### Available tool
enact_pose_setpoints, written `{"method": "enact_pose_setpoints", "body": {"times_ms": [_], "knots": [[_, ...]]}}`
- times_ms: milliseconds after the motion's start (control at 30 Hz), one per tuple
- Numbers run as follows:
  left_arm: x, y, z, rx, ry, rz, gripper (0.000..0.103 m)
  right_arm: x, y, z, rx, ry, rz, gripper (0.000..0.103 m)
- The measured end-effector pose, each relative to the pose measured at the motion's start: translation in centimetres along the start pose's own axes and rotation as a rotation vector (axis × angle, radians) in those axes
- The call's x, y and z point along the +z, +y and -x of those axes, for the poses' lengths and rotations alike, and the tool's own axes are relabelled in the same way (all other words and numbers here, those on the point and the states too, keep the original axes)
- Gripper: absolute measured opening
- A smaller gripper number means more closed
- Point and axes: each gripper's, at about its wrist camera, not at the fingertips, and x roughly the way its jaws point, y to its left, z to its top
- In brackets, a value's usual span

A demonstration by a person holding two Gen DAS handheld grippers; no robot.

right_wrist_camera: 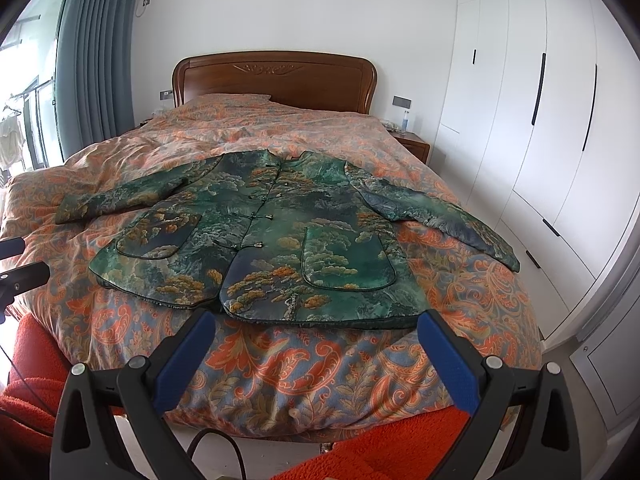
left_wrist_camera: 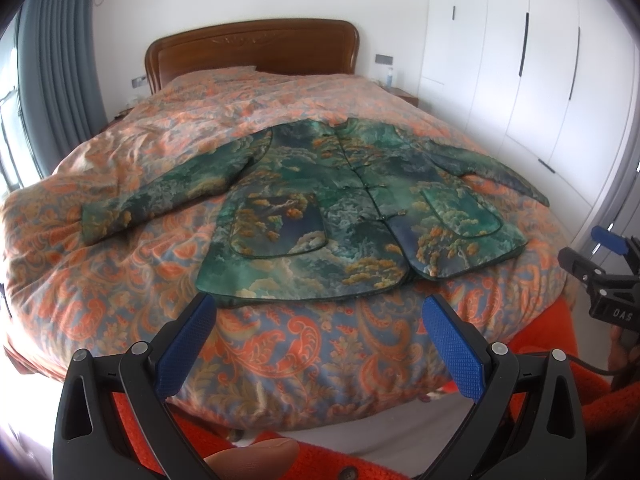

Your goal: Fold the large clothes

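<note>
A: Report the position of the jacket [left_wrist_camera: 316, 204].

B: The green patterned jacket lies flat, front up, on the orange paisley bedspread [left_wrist_camera: 120, 280], near the foot of the bed. Both sleeves are spread out to the sides. The front is fastened down the centre, with one patch pocket on each front panel. The collar points toward the wooden headboard [left_wrist_camera: 252, 46].

A: State of the left gripper [left_wrist_camera: 320, 320]?

B: Released — the two blue pads stand wide apart and hold nothing. It hovers over the foot edge of the bed, just short of the jacket hem, not touching the fabric.

A: State of the right gripper [right_wrist_camera: 316, 338]?

B: Also released — blue pads wide apart, nothing between them. It sits just short of the hem on the jacket's right front panel, clear of the cloth. From the left wrist view its black body shows at the right edge.

A: Surroundings?

B: White wardrobe doors [right_wrist_camera: 532, 120] stand to the right, a grey curtain [right_wrist_camera: 94, 60] to the left. An orange knitted sleeve [left_wrist_camera: 320, 460] shows below the grippers.
</note>
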Motion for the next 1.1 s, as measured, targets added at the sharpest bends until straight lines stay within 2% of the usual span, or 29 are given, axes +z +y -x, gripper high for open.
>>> {"method": "enact_pose_setpoints", "body": {"times_ms": [567, 1100], "knots": [[0.1, 0.9, -0.4, 0.011, 0.008, 0.003, 0.103, -0.1, 0.2, -0.6, 0.005, 0.015, 0.009, 0.103], [0.5, 1.9, -1.6, 0.097, 0.021, 0.049, 0.103, 0.2, -0.1, -1.8, -0.008, 0.018, 0.015, 0.103]]}}
